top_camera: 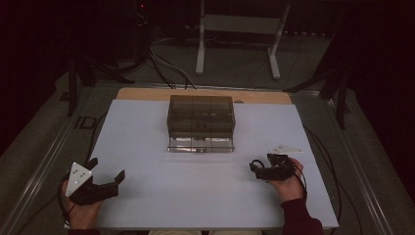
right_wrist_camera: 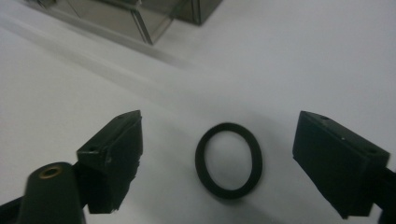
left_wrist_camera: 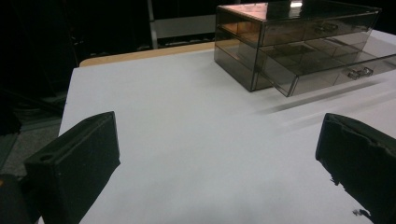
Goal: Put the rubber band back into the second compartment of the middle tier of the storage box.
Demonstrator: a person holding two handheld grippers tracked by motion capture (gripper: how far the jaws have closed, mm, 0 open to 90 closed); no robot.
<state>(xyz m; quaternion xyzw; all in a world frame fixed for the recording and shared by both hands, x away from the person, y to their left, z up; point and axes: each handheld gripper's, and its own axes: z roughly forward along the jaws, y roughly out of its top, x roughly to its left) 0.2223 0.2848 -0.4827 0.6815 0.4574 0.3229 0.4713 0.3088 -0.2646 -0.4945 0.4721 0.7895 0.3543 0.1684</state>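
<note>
Your right gripper [right_wrist_camera: 219,158] straddles the black ring [right_wrist_camera: 229,160], jaws apart, nothing grasped; the left gripper [top_camera: 105,176] waits open; pickup and the open drawer [top_camera: 200,143] remain.

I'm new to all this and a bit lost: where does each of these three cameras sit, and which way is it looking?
High view: above the person's side, looking forward and down on the white table; both hands, left claw, right claw.
Left gripper view: rides the left claw, looking across the table at the smoky drawer box; open jaws.
Right gripper view: rides the right claw, looking down at a black ring between its open jaws.
Shared: all show the drawer box.
</note>
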